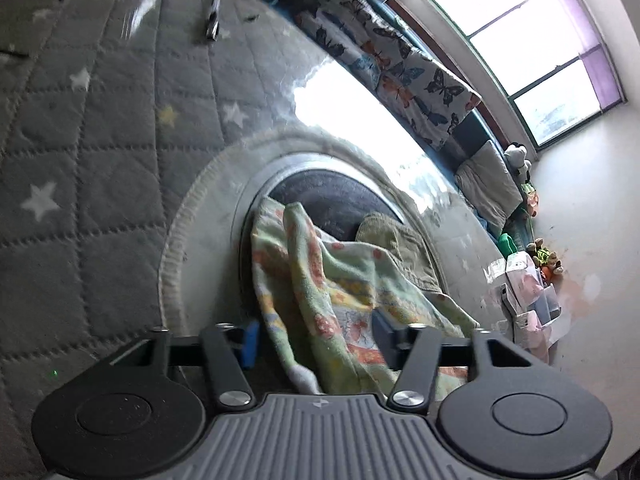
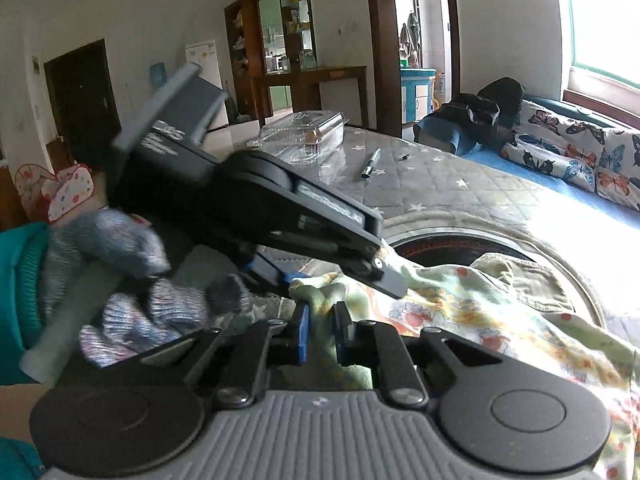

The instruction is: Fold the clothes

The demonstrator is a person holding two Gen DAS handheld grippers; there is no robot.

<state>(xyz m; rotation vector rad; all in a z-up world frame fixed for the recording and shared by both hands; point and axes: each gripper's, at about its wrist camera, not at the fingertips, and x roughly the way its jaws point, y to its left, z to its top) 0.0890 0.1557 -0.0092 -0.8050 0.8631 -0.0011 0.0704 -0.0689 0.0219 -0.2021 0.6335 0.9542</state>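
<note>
Pale green floral cloth [image 1: 340,280], rumpled at lower centre, is pinched by right tool [image 2: 322,328]; left tool [image 1: 316,340] straddles it, spread.

White lettering on the left claw [image 2: 256,200] body is too blurred to read.
</note>
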